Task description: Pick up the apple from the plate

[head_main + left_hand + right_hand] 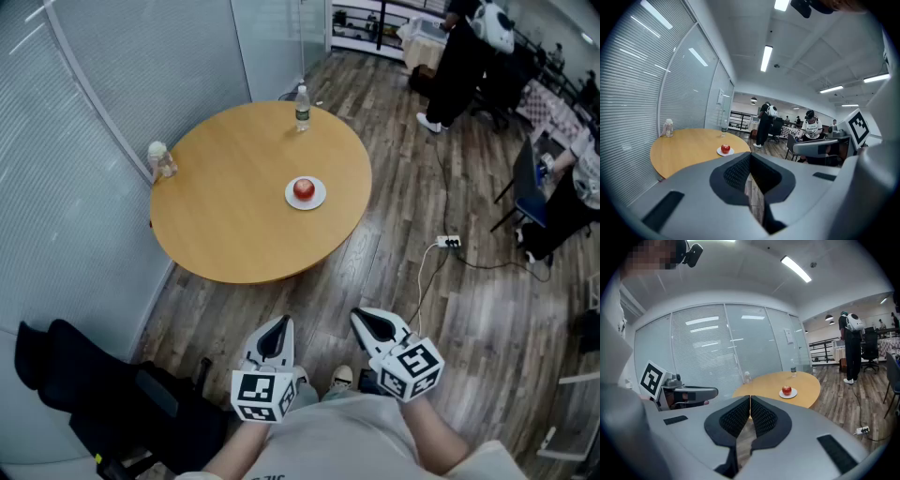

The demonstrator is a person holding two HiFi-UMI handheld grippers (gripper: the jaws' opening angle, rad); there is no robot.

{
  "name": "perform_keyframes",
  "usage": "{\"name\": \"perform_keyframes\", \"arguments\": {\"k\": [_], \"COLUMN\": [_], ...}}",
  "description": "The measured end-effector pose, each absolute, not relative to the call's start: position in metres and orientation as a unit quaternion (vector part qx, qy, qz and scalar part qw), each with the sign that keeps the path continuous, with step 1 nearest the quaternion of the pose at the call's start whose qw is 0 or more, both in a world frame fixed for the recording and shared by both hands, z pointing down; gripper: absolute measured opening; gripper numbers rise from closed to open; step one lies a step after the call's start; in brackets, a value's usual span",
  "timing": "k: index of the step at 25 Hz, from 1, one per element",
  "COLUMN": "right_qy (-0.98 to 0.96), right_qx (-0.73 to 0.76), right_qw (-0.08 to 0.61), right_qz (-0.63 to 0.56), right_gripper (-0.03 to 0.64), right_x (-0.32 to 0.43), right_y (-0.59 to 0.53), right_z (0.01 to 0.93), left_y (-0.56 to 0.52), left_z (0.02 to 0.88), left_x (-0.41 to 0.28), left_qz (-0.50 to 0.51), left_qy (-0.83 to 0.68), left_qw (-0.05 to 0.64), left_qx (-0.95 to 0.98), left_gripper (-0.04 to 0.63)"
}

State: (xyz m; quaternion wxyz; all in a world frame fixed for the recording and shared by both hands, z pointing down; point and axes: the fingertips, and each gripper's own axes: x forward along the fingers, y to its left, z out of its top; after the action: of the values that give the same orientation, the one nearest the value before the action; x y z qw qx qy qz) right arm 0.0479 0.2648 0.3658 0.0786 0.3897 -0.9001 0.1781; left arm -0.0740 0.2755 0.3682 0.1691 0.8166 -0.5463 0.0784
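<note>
Held low by the person's body, the left hand-held gripper (279, 325) and right hand-held gripper (362, 320) have their jaws pressed together, empty. Well apart from both, the apple (304, 188) sits on its plate (319, 199) on the round counter (234, 187). Approach, grasp and lift all remain.

My left hand-held gripper (279, 326) and right hand-held gripper (364, 319) are smooth pale grey shells, each narrowing to a rounded nose. Black dimpled pads (736, 418) line their jaws. Behind each sits a white cube (261, 396) printed with black square markers. I wear a light grey shirt (347, 441).
</note>
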Motion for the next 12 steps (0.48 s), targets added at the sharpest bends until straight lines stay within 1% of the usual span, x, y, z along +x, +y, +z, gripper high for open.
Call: {"name": "perform_keyframes", "arguments": {"k": [9,12], "right_qy": [-0.898,-0.893], "right_qx": [0.392,0.404], "right_qw": [0.098,0.094], "right_qz": [0.176,0.177], "right_gripper": [0.031,0.031], "right_x": [0.037,0.034], "right_y": [0.267,0.265], "right_z": [0.369,0.368], "left_y": [0.271,0.271], "left_z": [0.362,0.365], "left_x": [-0.078,-0.082], "left_qz": [0.082,0.087], "left_qy": [-0.534,-0.52], "left_qw": [0.163,0.165], "left_qx": [0.826,0.834], "left_gripper": [0.002,0.002]}}
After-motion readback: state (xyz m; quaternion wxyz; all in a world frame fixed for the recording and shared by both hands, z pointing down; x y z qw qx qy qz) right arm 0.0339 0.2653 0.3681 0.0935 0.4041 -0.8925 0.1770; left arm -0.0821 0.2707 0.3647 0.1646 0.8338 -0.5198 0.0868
